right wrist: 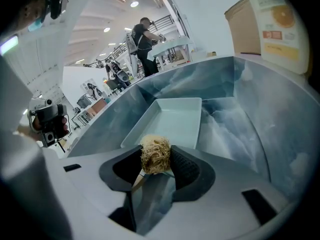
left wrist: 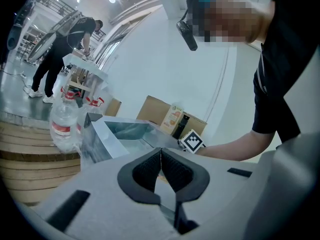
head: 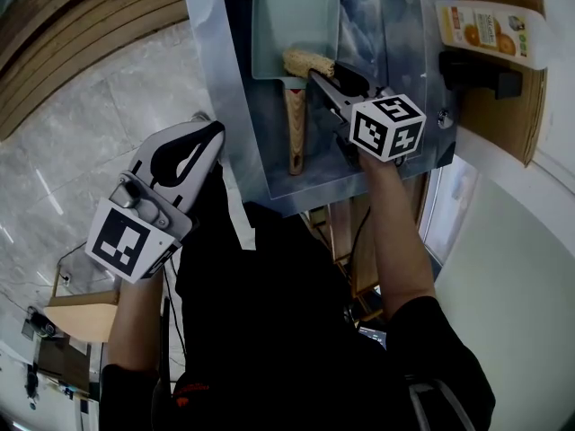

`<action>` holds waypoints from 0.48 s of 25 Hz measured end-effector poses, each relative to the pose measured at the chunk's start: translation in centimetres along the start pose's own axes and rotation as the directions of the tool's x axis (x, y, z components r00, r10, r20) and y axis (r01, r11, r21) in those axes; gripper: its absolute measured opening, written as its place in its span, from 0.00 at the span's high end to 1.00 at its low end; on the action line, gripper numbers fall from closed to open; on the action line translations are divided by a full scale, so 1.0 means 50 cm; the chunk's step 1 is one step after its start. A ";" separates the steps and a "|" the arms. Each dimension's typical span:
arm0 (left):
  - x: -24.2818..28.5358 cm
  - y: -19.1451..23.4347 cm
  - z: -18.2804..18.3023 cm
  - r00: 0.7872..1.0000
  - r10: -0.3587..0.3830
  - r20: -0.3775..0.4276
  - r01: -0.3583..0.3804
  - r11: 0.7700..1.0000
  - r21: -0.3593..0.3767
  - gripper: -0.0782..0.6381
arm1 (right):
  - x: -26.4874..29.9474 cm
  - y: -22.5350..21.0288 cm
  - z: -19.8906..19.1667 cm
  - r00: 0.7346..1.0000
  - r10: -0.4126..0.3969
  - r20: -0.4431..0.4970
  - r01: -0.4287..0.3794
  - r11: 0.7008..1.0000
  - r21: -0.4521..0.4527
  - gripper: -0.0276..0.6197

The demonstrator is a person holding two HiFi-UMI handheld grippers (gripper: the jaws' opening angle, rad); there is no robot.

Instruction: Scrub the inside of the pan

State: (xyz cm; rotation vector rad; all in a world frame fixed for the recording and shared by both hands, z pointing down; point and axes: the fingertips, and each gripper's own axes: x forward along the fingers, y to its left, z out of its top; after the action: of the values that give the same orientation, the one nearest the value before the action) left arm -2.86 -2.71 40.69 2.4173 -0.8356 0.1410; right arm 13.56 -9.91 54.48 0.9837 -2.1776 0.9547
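My right gripper has its jaws clamped on a straw-coloured fibrous scrubber, which sits over the near end of the pan, just beside the spot where the pan's wooden handle joins it. I cannot tell whether the scrubber presses on the pan's floor. The pan is pale blue-green and rectangular and lies flat in a metal sink, with its handle pointing back toward me. From my right gripper view, the scrubber fills the gap between the jaws, with the pan just beyond it. My left gripper hangs well apart from the pan, off to its left and nearer to me, outside the sink; its jaws are pressed together with nothing between them. An orange-labelled carton stands to the pan's right, beyond the sink.
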 end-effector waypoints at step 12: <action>0.017 0.031 0.041 1.000 0.000 0.002 0.000 1.000 0.011 0.86 | -0.009 -0.055 0.103 0.990 -0.089 0.110 0.089 0.996 0.008 0.69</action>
State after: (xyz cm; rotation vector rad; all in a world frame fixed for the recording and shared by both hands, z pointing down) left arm -3.27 -5.26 39.96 2.4277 -0.8383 0.1436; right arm 15.03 -15.09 52.14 1.1498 -2.2021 0.8815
